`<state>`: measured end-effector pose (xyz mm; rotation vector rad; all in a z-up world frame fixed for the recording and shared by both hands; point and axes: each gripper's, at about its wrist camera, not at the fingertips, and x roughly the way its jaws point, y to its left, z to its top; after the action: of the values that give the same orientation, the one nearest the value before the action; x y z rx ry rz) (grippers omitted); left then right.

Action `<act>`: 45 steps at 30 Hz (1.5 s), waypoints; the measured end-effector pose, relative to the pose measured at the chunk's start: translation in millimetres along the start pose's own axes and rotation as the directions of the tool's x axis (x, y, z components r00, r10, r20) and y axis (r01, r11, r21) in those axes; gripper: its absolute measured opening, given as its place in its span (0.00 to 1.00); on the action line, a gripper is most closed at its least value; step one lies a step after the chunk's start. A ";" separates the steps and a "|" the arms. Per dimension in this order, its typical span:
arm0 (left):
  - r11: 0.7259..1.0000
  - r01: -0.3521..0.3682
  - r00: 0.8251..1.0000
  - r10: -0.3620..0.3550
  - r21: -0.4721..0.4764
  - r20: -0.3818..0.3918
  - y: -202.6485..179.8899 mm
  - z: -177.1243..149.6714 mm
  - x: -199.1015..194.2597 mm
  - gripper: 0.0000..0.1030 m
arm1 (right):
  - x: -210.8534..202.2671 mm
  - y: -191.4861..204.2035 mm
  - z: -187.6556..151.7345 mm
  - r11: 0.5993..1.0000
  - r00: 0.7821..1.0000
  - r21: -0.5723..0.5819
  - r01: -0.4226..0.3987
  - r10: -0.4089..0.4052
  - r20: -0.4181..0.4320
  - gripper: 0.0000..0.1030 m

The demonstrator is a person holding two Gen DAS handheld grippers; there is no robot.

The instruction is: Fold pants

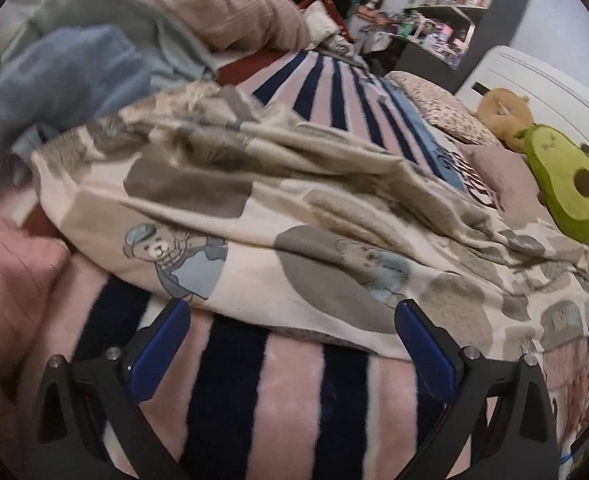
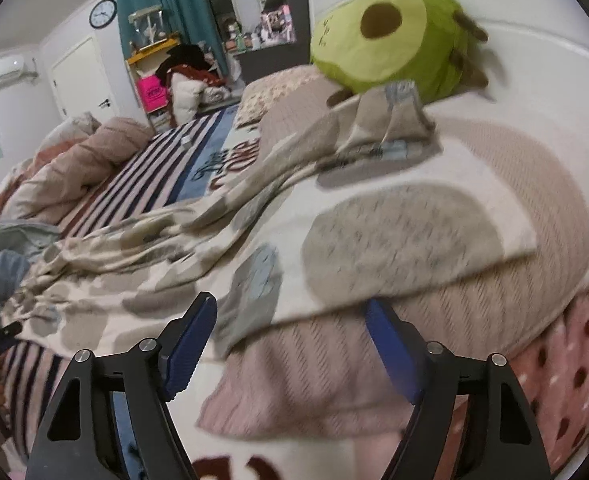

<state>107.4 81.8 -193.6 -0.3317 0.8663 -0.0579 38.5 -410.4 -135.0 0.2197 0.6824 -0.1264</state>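
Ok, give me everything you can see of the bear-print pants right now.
The bear-print pants are soft cream fabric with grey-brown blobs and small teddy bears in blue. They lie unfolded and heavily wrinkled, stretched lengthwise across the striped blanket. One end lies on a pink ribbed pillow, reaching the avocado plush; the other meets a pile of blue clothes. The left gripper and right gripper both stand open at the near edge, gripping nothing.

Cream bear-print pants [image 1: 254, 208], pink-navy striped blanket [image 1: 278, 400]
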 end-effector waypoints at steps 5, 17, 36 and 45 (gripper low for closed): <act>0.995 0.007 1.000 -0.006 -0.097 0.017 18.1 3.6 15.3 0.89 | 7.6 0.7 7.8 0.999 0.999 -0.023 0.043 -0.042 0.035 0.49; 0.991 -0.072 0.988 0.086 -0.111 0.129 32.2 31.0 -1.3 0.12 | 8.2 1.8 33.2 0.999 0.996 -0.032 0.007 -0.004 0.087 0.03; 0.985 -0.135 0.965 0.106 0.108 0.239 -18.0 136.1 -18.0 0.09 | 41.1 30.9 142.8 0.966 0.998 -0.258 0.018 -0.001 0.065 0.01; 0.962 -0.219 0.961 0.184 0.165 0.207 -45.8 190.2 62.5 0.09 | 83.4 32.9 173.8 0.934 0.991 -0.333 0.126 -0.106 0.077 0.01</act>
<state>295.6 76.9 -111.5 -0.0691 0.6944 0.0815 214.9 -424.2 -51.8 -0.1544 0.6482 -0.1259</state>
